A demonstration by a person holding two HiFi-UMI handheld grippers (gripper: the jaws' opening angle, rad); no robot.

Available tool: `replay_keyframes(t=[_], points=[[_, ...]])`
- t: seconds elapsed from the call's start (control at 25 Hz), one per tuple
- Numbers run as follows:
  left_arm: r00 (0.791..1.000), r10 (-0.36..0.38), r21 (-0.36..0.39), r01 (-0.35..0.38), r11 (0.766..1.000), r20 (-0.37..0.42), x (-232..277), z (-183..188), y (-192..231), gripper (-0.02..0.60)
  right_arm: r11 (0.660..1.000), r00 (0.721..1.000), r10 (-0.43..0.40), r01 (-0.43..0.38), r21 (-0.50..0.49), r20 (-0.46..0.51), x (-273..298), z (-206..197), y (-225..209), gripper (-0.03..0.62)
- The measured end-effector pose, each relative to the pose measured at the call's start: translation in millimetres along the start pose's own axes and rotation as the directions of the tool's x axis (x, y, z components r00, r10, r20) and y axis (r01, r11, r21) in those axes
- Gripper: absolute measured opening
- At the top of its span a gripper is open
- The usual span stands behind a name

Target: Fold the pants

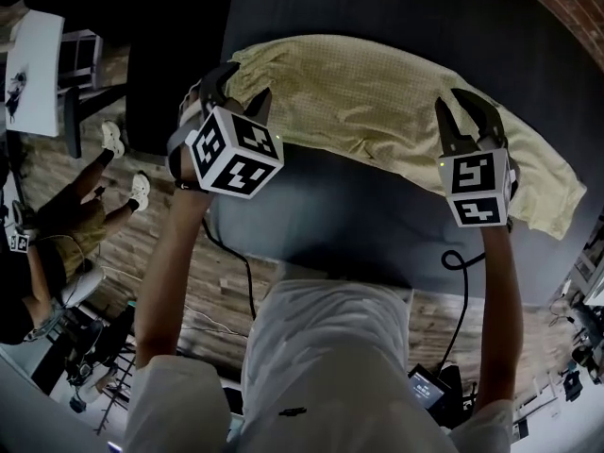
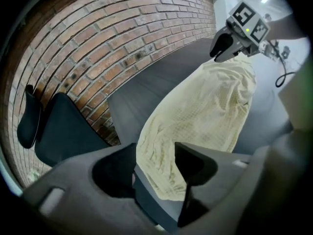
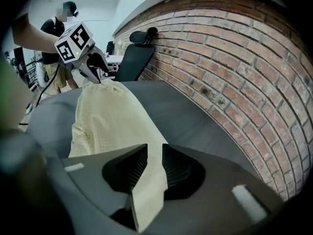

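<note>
Pale yellow pants (image 1: 377, 102) lie stretched across the dark grey table (image 1: 330, 206), folded into one long band. My left gripper (image 1: 241, 92) hovers over their left end, jaws wide apart. In the left gripper view this gripper (image 2: 155, 153) has the pants (image 2: 205, 111) lying below the gap, untouched by either pad. My right gripper (image 1: 458, 111) stands over the right part of the band. In the right gripper view its jaws (image 3: 154, 153) are narrowly parted, and a strip of the pants (image 3: 107, 121) runs through the gap without being pinched. Each gripper also appears in the other's view, the right gripper (image 2: 230, 43) and the left gripper (image 3: 93, 62).
A brick wall (image 2: 122, 33) runs along the table's far side. A dark chair (image 2: 63, 131) stands at the table's left end against that wall. One person sits on the floor side at the left (image 1: 75, 215), near a white board (image 1: 33, 69). The table's near edge is right by my body.
</note>
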State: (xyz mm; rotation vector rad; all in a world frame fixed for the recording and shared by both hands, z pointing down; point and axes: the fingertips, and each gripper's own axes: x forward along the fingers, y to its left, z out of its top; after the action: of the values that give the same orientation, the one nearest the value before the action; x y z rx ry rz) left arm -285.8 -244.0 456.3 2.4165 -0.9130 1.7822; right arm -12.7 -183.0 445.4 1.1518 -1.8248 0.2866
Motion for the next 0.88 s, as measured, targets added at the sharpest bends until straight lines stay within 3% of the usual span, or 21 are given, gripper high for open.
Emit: replay_keyframes(t=[0.24,0.48,0.56,0.68,0.88], points=[[1.0,-0.009,-0.153,0.006,0.988,-0.023,-8,-40,-10,0.222,0.999,0.999,0.033,-0.033,0.014,-0.004,-10,-2,32,0.101],[0.998,-0.041,-0.221,0.027,0.975,-0.057,0,-69,-27,0.158,0.993,0.999,0.049,-0.048,0.108,-0.009,-34,-23,53,0.098],[0.997,-0.036,-0.207,0.022,0.978,-0.066,8,-73,-30,0.142,0.991,0.998,0.063,-0.059,0.124,-0.027,-41,-36,62,0.099],[0.996,-0.006,-0.126,-0.006,0.992,-0.093,17,-79,-30,0.115,0.991,0.994,0.092,-0.085,0.099,-0.063,-47,-53,82,0.104],[0.994,0.006,-0.049,-0.011,0.999,-0.11,15,-89,-21,0.097,0.987,0.976,0.16,-0.158,0.023,-0.149,-44,-76,119,0.179]])
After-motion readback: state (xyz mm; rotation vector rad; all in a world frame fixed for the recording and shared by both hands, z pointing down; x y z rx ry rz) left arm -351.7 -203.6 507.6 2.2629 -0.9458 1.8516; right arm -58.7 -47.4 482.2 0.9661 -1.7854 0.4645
